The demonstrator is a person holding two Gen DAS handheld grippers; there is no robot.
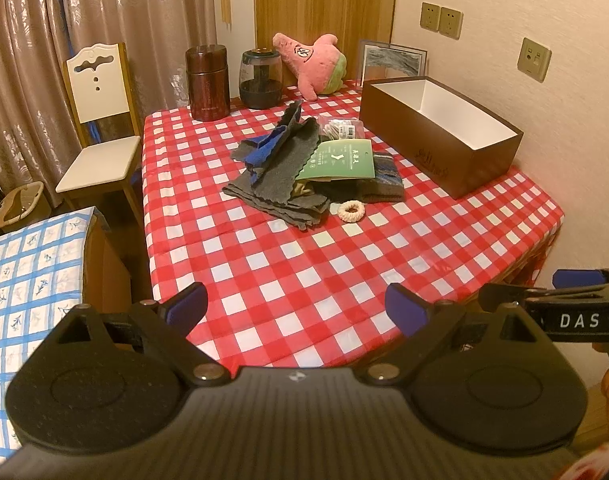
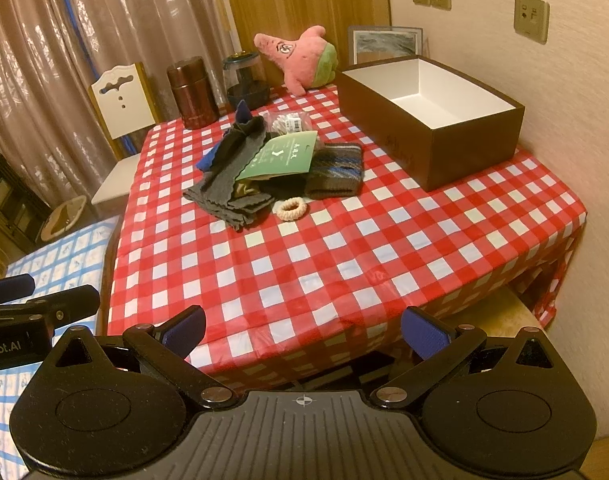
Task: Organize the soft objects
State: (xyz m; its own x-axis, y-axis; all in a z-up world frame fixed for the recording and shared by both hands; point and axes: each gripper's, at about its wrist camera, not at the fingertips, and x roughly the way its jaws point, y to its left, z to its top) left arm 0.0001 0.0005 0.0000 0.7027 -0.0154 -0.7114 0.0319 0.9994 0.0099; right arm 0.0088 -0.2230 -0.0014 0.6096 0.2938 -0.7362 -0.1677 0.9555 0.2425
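Worktop (image 1: 288,264) (red-checked cloth): grey cloth pile (image 1: 272,184), striped socks (image 1: 384,178) and scrunchie (image 1: 347,211) just left of empty brown box (image 1: 436,152). Left claw (image 1: 296,312) and right claw (image 2: 304,336): spread wide, holding nothing.

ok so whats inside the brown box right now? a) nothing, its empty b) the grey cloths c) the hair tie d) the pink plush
a: the brown box shows only its bare white interior, while the pink plush sits behind it, and the grey cloths and hair tie lie on the checked tablecloth.
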